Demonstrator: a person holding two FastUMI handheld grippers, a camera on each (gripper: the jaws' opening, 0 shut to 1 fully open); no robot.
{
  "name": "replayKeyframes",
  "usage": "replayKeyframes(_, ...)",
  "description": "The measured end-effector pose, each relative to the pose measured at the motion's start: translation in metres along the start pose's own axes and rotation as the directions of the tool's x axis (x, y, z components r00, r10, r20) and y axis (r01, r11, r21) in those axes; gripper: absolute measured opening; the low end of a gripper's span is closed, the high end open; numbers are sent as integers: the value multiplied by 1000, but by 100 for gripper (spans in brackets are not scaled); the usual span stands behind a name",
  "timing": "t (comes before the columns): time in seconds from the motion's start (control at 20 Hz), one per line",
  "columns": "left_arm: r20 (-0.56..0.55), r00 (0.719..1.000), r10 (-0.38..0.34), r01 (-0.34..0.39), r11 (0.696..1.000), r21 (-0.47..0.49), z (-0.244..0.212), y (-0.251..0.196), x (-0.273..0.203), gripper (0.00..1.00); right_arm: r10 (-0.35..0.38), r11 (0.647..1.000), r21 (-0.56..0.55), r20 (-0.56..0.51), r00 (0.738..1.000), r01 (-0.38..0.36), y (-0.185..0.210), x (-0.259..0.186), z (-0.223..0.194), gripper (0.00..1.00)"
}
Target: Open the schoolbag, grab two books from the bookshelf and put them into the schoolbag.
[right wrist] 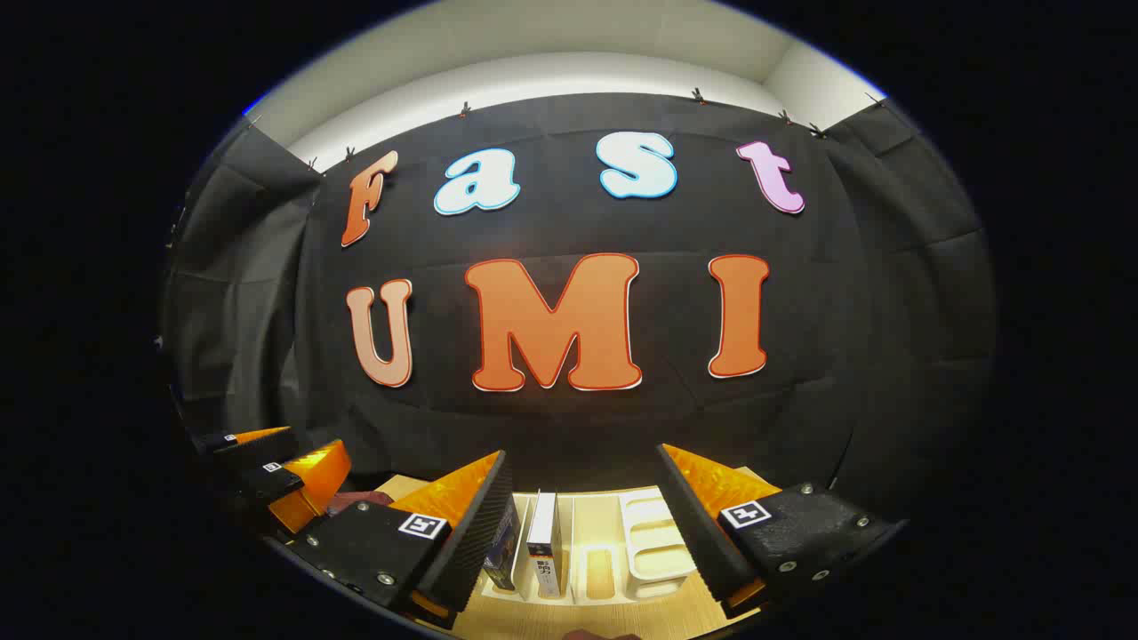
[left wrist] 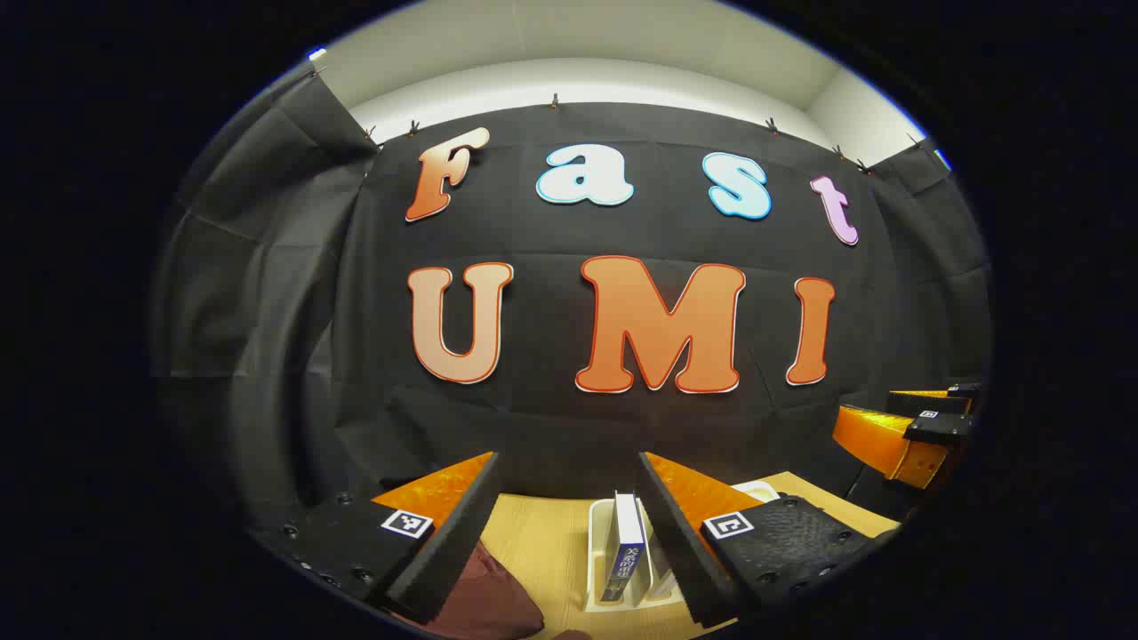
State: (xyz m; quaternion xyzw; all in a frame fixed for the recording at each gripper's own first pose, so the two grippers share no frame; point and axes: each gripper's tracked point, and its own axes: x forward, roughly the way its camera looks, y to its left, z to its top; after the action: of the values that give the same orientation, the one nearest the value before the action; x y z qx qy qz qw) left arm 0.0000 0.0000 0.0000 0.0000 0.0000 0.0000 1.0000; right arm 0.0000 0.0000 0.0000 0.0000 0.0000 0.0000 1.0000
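Observation:
My left gripper (left wrist: pixel 567 460) stands open above the wooden table (left wrist: pixel 551 542), with nothing between its fingers. Ahead of it a white slotted bookshelf (left wrist: pixel 597 551) holds an upright blue book (left wrist: pixel 628 547). A dark red schoolbag (left wrist: pixel 493 600) lies at the lower left, partly behind the left finger. My right gripper (right wrist: pixel 582 455) is open too and faces the bookshelf (right wrist: pixel 653 542). Two books stand in the shelf's left slots, a blue book (right wrist: pixel 503 542) and a white-spined book (right wrist: pixel 544 542). A bit of the schoolbag (right wrist: pixel 356 502) peeks out at the left.
The booth's black cloth wall rises close behind the table. The right gripper (left wrist: pixel 916 436) shows at the right edge of the left gripper view. In the right gripper view, the left gripper (right wrist: pixel 284 480) hangs at the lower left. The shelf's right slots hold nothing.

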Motion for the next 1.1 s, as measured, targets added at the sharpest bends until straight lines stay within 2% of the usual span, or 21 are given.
replayKeyframes(0.05, -2, 1000, 0, 0, 1000, 0, -1, 0, 1, 95, 0, 1000, 1, -2, 1000, 0, 1, 0, -1, 96)
replayKeyframes(0.7, -50, 999, 20, -21, 1000, -13, -10, 3, -5, 95, 12, 1000, -20, -19, 1000, -13, 3, 2, -6, 96)
replayKeyframes(1.1, -25, 999, 31, -31, 1000, -4, -6, 5, 0, 95, 16, 1000, -18, -32, 999, -17, 5, 5, -9, 96)
